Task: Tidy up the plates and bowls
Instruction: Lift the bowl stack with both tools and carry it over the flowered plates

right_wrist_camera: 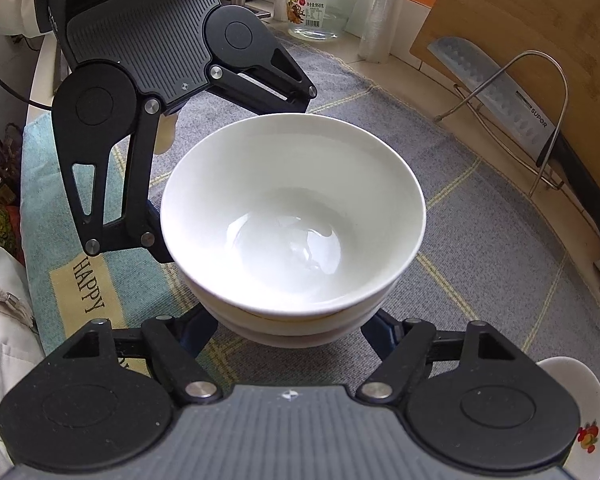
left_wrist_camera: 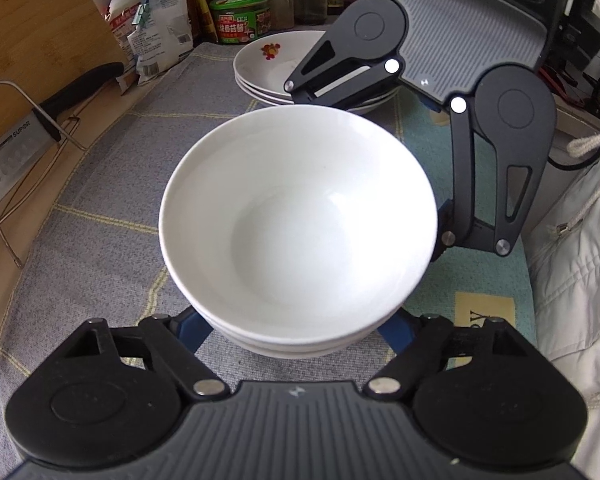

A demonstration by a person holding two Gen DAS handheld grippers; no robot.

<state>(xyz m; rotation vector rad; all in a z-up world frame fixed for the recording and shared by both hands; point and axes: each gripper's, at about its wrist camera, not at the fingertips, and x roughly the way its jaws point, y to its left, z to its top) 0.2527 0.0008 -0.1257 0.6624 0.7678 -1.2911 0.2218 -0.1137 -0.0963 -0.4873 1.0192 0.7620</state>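
Bowls (left_wrist_camera: 296, 220), stacked white, are sitting on the grey cloth (left_wrist_camera: 100, 200) covering the worktop. Left claw (left_wrist_camera: 296, 330) and right claw (right_wrist_camera: 290, 326) are flanking the stack from opposite sides; fingertips are hidden, so grip cannot be told. Plates (left_wrist_camera: 268, 68) are lying stacked behind.

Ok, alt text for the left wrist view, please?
A stack of plain white ceramic bowls sits on a grey checked cloth, straddled low down by the left tongs near the camera and the right tongs opposite; whether either grips is unclear. Behind lie stacked white plates with a fruit print.
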